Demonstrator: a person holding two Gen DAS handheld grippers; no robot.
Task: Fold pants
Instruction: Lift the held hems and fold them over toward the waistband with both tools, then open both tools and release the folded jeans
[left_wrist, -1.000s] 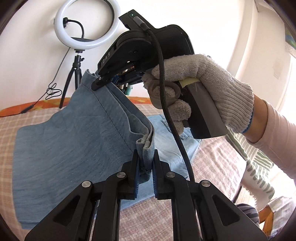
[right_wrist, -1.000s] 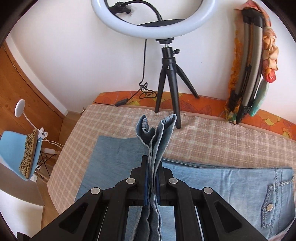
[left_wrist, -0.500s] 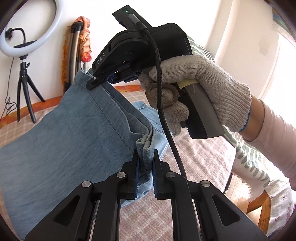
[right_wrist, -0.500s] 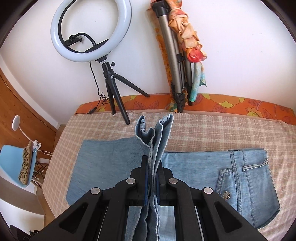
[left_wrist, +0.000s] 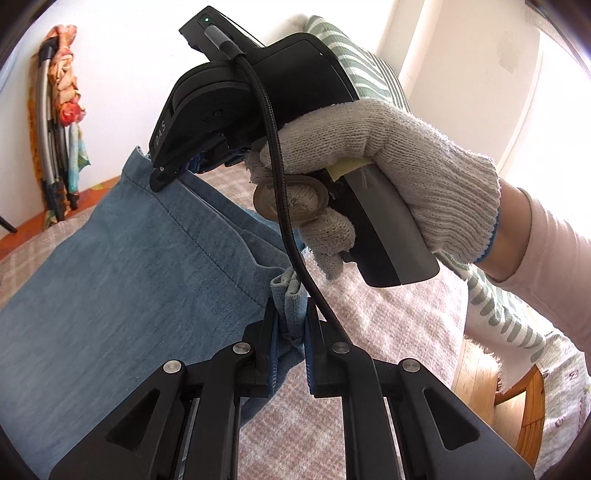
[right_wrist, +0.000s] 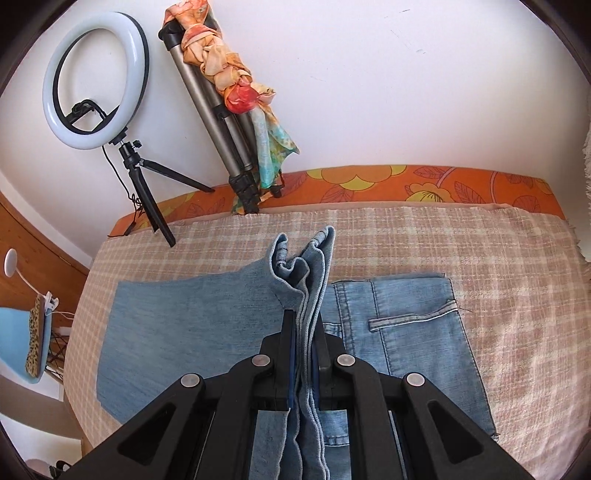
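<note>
Light blue denim pants (right_wrist: 177, 325) lie on a checked bedspread (right_wrist: 498, 258), their waist and back pocket (right_wrist: 413, 321) to the right. My right gripper (right_wrist: 303, 321) is shut on the bunched leg hems, which stick up between its fingers. In the left wrist view my left gripper (left_wrist: 290, 317) is shut on another corner of the pants (left_wrist: 122, 273), and the lifted cloth stretches up to the right gripper (left_wrist: 170, 173), held by a gloved hand (left_wrist: 388, 162).
A ring light on a small tripod (right_wrist: 92, 81) and a folded tripod wrapped in a scarf (right_wrist: 229, 92) stand against the back wall. An orange flowered sheet (right_wrist: 406, 184) edges the bed. A blue chair (right_wrist: 18, 343) is at the left, a striped cloth (left_wrist: 498, 314) off the bed's right side.
Both grippers carried the pant legs rightwards over the bed towards the waist end. The ring light slid left in both views, and the waist and pocket came into fuller view.
</note>
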